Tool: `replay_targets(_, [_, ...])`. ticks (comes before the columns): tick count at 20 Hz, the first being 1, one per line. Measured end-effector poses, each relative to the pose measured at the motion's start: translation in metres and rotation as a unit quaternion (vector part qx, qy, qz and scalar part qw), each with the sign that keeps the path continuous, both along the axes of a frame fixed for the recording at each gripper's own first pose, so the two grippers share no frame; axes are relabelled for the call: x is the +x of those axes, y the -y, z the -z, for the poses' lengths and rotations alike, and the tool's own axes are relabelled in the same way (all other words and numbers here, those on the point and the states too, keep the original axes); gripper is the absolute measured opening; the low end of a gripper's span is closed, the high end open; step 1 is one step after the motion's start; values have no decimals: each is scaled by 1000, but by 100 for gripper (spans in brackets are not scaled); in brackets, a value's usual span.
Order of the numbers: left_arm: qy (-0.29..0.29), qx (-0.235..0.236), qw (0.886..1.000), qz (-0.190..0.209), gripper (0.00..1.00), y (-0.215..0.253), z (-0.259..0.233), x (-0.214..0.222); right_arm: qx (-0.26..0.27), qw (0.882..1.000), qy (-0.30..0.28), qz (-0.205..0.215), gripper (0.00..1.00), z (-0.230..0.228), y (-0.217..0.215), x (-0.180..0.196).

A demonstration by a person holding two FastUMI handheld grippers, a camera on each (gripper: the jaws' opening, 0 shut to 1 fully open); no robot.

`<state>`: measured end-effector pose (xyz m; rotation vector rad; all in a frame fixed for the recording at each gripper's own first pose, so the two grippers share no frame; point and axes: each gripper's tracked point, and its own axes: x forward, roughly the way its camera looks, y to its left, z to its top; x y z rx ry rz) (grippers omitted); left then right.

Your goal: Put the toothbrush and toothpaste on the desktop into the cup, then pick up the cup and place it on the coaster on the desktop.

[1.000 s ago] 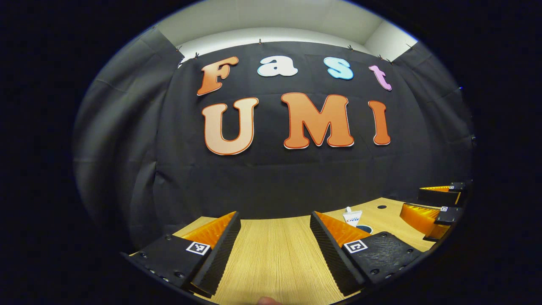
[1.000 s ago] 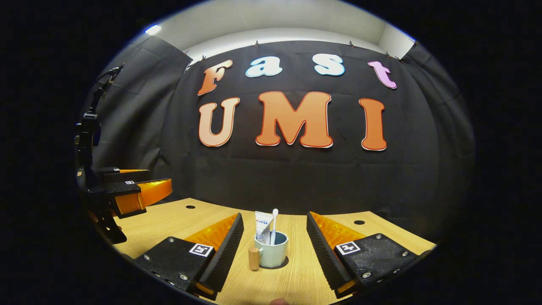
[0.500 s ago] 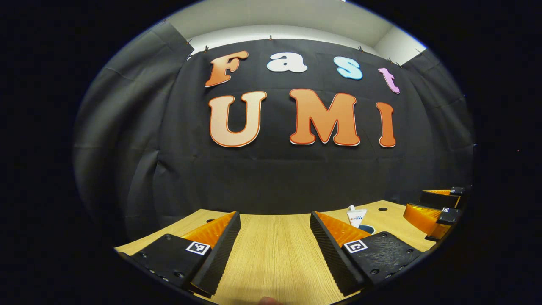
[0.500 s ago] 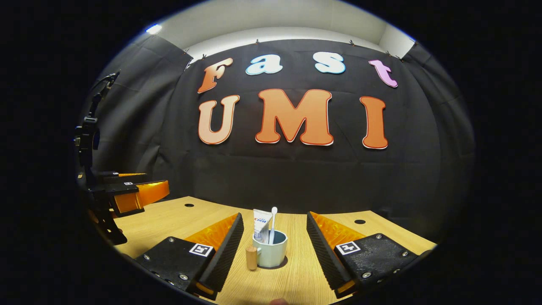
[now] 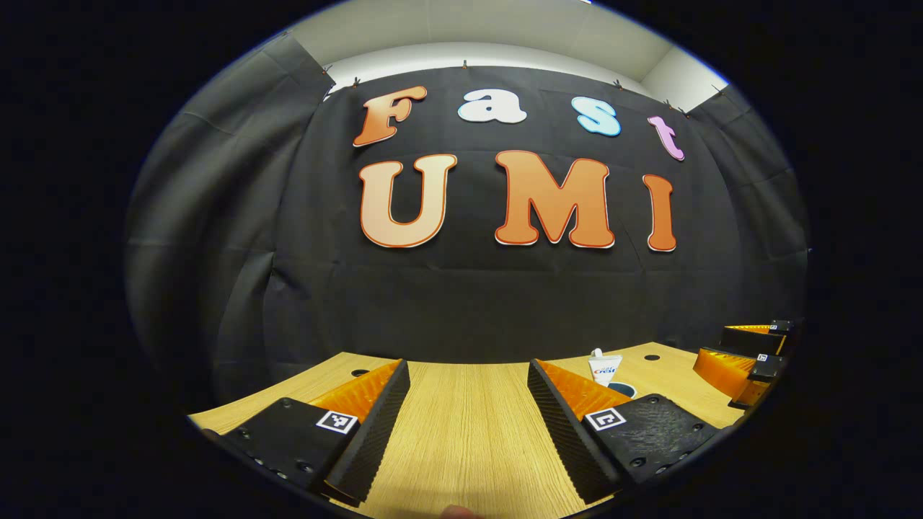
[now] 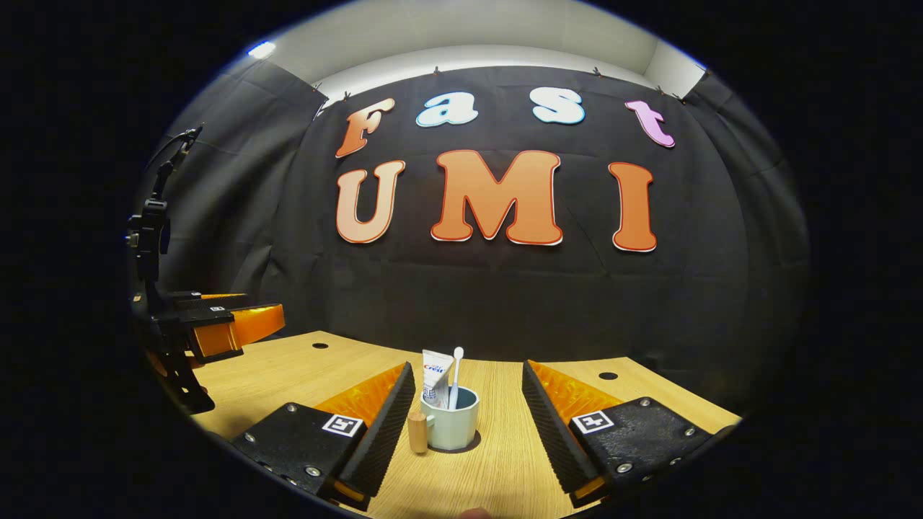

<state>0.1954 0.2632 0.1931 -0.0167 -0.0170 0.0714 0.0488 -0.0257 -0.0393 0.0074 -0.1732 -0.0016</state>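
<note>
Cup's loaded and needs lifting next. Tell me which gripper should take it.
Right. In the right gripper view the cup, holding toothpaste and toothbrush, stands just ahead between the open right gripper fingers. The left gripper faces bare desktop.

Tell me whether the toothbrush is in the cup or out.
In. The toothbrush stands upright inside the cup, its head above the rim, next to the toothpaste.

Pale green cup point(image 6: 451, 429) with tan wooden handle; white toothbrush point(image 6: 454, 376); white toothpaste point(image 6: 435, 377), blue-red print; light wood-grain worktop point(image 6: 288, 371); dark coaster point(image 6: 472, 446).
</note>
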Motion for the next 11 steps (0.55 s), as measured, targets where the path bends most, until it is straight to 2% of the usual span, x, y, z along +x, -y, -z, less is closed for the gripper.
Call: replay_targets(11, [14, 3, 1000, -12, 98, -4, -5, -6, -1, 1000, 7, -9, 90, -5, -2, -2])
